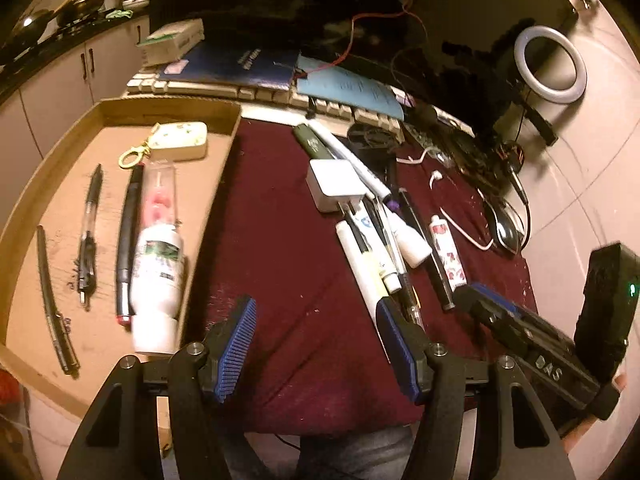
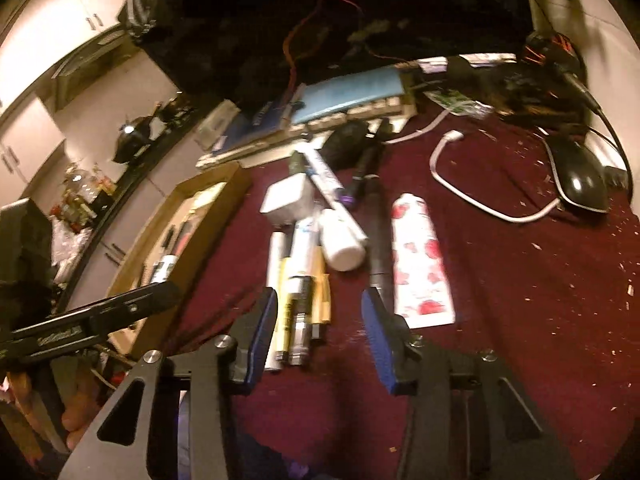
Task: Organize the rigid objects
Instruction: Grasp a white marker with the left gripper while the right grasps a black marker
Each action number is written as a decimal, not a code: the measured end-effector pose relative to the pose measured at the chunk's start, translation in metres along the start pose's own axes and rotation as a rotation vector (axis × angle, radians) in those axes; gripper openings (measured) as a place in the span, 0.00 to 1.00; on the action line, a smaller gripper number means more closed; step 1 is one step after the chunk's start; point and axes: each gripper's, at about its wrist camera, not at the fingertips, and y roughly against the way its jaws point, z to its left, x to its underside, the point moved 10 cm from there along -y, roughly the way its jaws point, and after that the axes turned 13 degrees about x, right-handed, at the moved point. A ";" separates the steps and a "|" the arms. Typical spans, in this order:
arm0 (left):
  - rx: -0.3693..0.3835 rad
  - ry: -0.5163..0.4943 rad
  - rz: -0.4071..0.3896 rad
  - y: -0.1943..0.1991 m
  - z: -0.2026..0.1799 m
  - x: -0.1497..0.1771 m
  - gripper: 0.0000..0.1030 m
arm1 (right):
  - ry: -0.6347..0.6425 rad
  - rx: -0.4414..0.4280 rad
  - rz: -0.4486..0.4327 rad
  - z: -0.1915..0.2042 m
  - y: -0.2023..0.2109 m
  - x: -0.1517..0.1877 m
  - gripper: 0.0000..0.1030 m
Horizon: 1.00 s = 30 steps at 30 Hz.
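my right gripper [image 2: 318, 334], jaws wide and empty, straddles the near ends of the pen pile [image 2: 298, 280] | pens' long axes run away from me, in line with the jaws | left gripper [image 1: 318, 346] wide, empty, nearer the cardboard tray [image 1: 172, 110]

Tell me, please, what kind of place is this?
Probably a home desk beside a kitchen: a keyboard, a mouse and a ring light sit here, with cabinets and pans behind.

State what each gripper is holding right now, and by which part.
Nothing is held. The left gripper is open above the red cloth; the right gripper is open around the pens, not closed on them.
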 end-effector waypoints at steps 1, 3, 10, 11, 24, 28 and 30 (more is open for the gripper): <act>-0.002 0.001 0.010 -0.003 0.000 0.001 0.63 | 0.001 0.007 0.005 -0.002 -0.003 0.000 0.42; -0.001 0.001 0.019 -0.006 0.001 0.003 0.63 | 0.009 0.036 0.014 -0.005 -0.011 -0.003 0.39; -0.001 -0.013 0.034 -0.014 -0.002 0.007 0.63 | 0.038 0.127 0.076 -0.017 -0.044 -0.012 0.17; 0.002 -0.010 0.035 -0.016 -0.003 0.008 0.63 | 0.050 0.147 0.089 -0.017 -0.049 -0.012 0.16; -0.016 -0.026 0.098 -0.070 -0.015 0.002 0.43 | 0.089 0.198 0.052 -0.018 -0.033 0.008 0.15; -0.029 -0.032 0.102 -0.076 -0.013 0.000 0.34 | 0.088 0.181 0.049 -0.018 -0.031 0.009 0.15; -0.033 -0.027 0.112 -0.076 -0.012 0.001 0.34 | 0.088 0.174 0.049 -0.018 -0.031 0.009 0.15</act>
